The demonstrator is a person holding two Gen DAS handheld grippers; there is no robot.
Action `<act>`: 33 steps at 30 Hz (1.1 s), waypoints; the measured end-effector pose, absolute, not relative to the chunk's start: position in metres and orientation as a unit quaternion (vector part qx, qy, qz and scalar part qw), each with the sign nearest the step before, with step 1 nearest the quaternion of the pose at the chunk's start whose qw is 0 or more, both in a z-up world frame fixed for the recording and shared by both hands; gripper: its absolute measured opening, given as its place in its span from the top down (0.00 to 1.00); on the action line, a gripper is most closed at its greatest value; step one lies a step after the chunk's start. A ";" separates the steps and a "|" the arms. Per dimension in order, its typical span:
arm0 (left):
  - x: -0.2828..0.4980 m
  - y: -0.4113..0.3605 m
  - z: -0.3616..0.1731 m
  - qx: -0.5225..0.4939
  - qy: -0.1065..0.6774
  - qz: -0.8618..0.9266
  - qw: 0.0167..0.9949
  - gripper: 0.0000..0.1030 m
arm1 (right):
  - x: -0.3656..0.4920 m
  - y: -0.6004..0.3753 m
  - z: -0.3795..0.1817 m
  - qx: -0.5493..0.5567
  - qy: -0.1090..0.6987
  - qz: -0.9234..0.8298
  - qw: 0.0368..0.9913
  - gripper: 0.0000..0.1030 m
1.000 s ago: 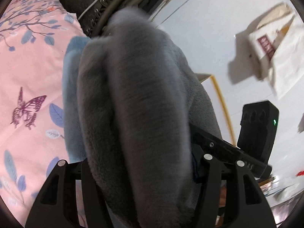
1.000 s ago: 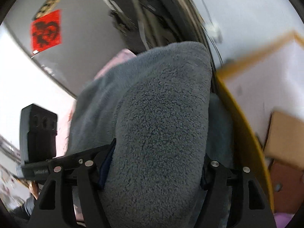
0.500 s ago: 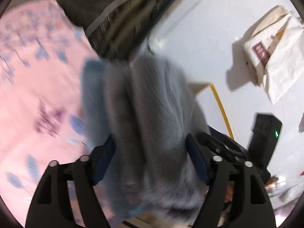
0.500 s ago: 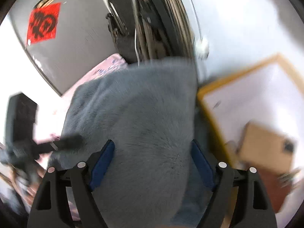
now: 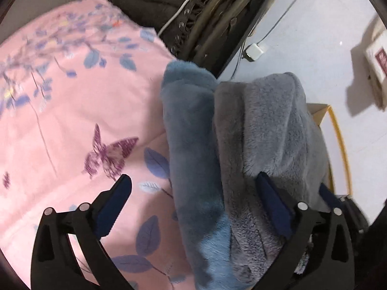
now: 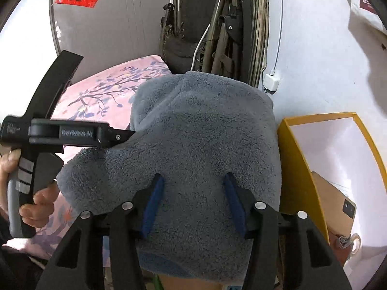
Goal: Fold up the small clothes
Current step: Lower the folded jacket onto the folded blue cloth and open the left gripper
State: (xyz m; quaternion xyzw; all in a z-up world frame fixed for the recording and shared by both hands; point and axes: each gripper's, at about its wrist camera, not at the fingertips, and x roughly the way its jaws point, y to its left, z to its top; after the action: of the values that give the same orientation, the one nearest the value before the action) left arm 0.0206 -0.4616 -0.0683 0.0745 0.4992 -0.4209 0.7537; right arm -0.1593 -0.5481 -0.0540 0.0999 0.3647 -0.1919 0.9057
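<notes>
A folded grey-blue fleece garment (image 5: 254,133) lies along the right edge of a pink flowered bedsheet (image 5: 72,108). My left gripper (image 5: 193,193) is wide open. Its left finger hangs over the sheet and its right finger presses into the fleece's side. In the right wrist view the same fleece garment (image 6: 205,133) bulges up between the fingers of my right gripper (image 6: 193,193), which pinches a thick fold. The left gripper (image 6: 72,133) comes in from the left there, held by a hand (image 6: 36,200), its tip touching the fleece.
A yellow-edged open box (image 6: 297,157) stands right of the garment, with a brown phone-like slab (image 6: 338,207) in it. A dark folded chair frame (image 6: 217,36) leans against the white wall behind the bed. A white plug and cable (image 6: 271,81) hang on the wall.
The fleece has come down from in front of both cameras onto the bed's edge. My left gripper's fingers have spread apart and let it go. The right fingers have drawn closer together on it.
</notes>
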 end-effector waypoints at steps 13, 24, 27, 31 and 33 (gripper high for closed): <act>-0.042 -0.436 0.012 0.143 0.417 -0.357 0.824 0.04 | -0.194 -0.551 0.004 0.147 0.389 -0.226 0.881 0.09; -0.105 -0.406 0.058 0.125 0.394 -0.357 0.838 0.04 | -0.246 -0.530 0.060 0.125 0.353 -0.210 0.903 0.03; -0.117 -0.401 0.066 0.127 0.380 -0.350 0.847 0.04 | -0.255 -0.531 0.063 0.137 0.345 -0.202 0.906 0.03; -0.130 -0.397 0.076 0.131 0.362 -0.344 0.857 0.04 | -0.256 -0.533 0.062 0.147 0.343 -0.195 0.907 0.03; -0.133 -0.395 0.079 0.129 0.358 -0.345 0.858 0.04 | -0.256 -0.530 0.062 0.144 0.343 -0.195 0.908 0.03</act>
State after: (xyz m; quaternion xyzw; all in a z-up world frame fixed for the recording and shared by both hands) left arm -0.1331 -0.3952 0.0790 0.1290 0.3578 -0.3449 0.8581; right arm -0.2561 -0.5298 0.0620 0.1443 0.3430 -0.1946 0.9075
